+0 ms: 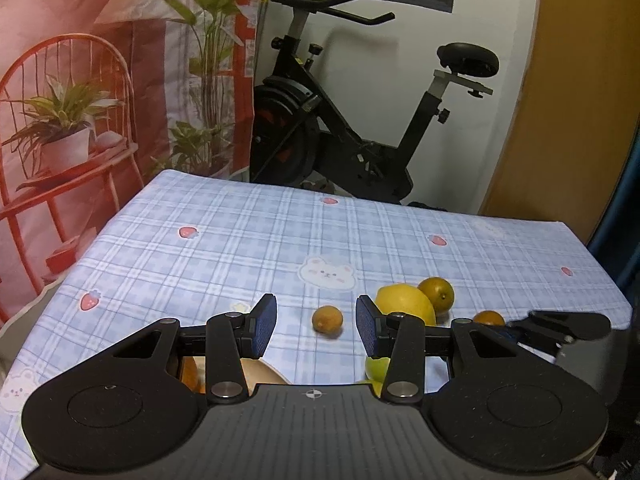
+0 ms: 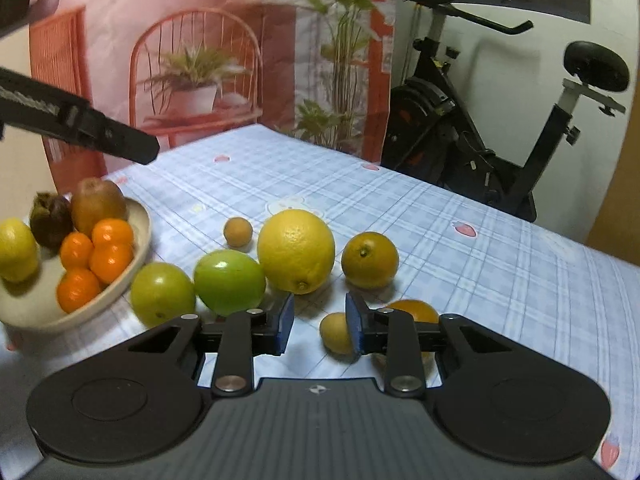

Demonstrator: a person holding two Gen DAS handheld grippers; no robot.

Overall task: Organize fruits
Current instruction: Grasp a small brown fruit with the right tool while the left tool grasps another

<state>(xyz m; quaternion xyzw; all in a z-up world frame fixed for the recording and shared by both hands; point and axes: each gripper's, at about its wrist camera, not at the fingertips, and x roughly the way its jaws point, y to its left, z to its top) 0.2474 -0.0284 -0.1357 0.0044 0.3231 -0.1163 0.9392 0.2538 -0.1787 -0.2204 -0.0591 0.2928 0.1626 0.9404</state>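
In the right wrist view a cream bowl (image 2: 138,236) at the left holds a lemon (image 2: 16,250), a kiwi (image 2: 98,204), a dark fruit and several mandarins (image 2: 106,258). On the plaid cloth lie two green apples (image 2: 162,294) (image 2: 229,282), a big lemon (image 2: 296,250), a dull orange (image 2: 370,260) and a small brown fruit (image 2: 238,232). My right gripper (image 2: 319,328) is open by a narrow gap with bare cloth in it. A small yellow fruit (image 2: 335,332) sits against its right fingertip, an orange (image 2: 416,310) behind. My left gripper (image 1: 316,326) is open and empty, short of the small brown fruit (image 1: 327,319).
The left wrist view also shows the big lemon (image 1: 406,304), the dull orange (image 1: 437,294) and the right gripper's black frame (image 1: 560,326). The left gripper's black frame (image 2: 100,136) hangs over the bowl. An exercise bike (image 1: 360,120) stands past the table's far edge (image 1: 360,200); a printed backdrop hangs at the left.
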